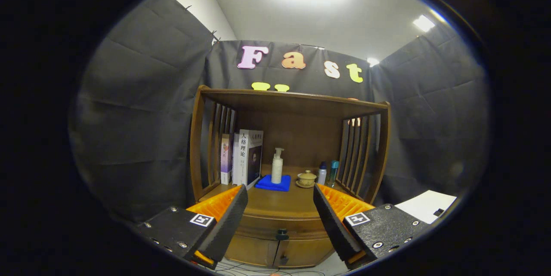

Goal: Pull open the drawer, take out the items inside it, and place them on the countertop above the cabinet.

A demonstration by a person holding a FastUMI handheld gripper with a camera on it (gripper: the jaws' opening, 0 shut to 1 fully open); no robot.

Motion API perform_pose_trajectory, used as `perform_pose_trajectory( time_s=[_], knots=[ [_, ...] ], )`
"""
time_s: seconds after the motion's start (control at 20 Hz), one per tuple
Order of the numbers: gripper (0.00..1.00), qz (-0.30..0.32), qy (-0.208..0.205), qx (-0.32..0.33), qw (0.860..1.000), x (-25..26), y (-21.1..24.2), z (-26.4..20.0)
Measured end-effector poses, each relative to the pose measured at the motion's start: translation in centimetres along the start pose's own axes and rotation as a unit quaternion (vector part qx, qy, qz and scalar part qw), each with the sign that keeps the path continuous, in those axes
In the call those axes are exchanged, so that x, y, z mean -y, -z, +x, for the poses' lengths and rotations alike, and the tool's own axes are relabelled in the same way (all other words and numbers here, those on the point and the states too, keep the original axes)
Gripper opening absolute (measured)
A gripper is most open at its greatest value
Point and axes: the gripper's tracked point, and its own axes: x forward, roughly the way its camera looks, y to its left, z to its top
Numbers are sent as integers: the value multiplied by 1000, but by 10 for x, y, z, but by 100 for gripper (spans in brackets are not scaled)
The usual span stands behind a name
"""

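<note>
You hold the claw (280, 207) released, its fingers wide apart and level, pointing at the cabinet (280, 241). The closed drawer (282, 227) sits between the fingers, under the tabletop (280, 203). On this tabletop, the books (246, 157) show Chinese writing.

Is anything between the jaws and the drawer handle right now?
Nothing visible. The gripper is open and empty, and the drawer's handle sits straight ahead between the jaws, with the drawer shut. The bottle and cup stand farther back on the countertop.
</note>
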Motion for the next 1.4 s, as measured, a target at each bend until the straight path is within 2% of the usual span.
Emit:
perform_pose_trajectory(
  time_s=[0.3,0.6,1.2,1.4],
  knots=[
    [94,2,3,4,1000,6,-5,-1],
    [94,18,-3,-10,1000,4,10,5],
    [95,-27,5,-67,997,14,99,52],
    [95,0,15,-103,995,15,148,67]
  ],
)
